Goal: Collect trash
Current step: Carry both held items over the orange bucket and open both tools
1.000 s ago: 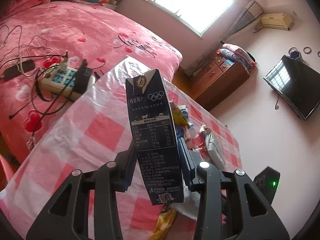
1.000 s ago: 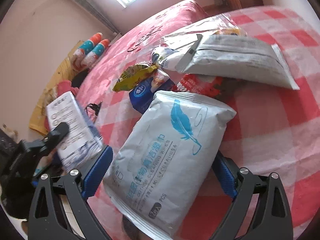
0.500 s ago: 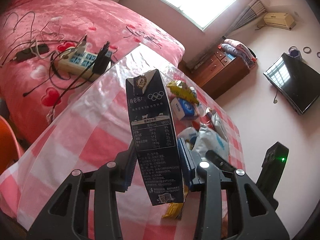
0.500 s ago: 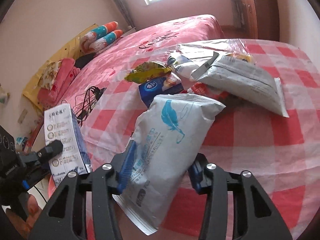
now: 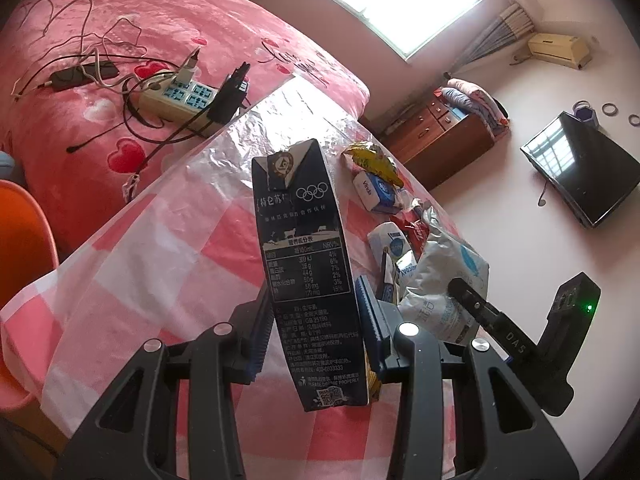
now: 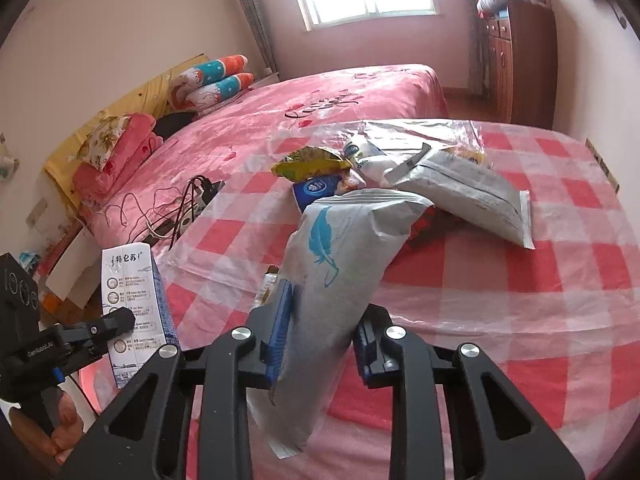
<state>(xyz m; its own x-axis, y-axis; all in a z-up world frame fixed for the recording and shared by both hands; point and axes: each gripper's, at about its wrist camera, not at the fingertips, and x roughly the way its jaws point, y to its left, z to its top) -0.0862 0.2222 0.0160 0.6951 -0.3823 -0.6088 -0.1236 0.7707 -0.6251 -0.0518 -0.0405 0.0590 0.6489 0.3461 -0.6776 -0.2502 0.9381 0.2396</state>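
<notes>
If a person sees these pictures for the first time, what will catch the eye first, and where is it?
First, the dark milk carton, upright and clamped in the left gripper, fills the middle of the left wrist view. Equally striking, the right gripper holds a grey wipes pack with a blue feather above the pink checked tablecloth. Behind it lies a heap of wrappers, before the pink bed.

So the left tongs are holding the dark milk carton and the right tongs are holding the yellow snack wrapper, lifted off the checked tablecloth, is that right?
Not quite. The left tongs do grip the dark milk carton, but the right tongs hold the grey wet-wipes pack with the blue feather, as the right wrist view shows. The yellow snack wrapper lies in the trash pile on the checked tablecloth.
</notes>
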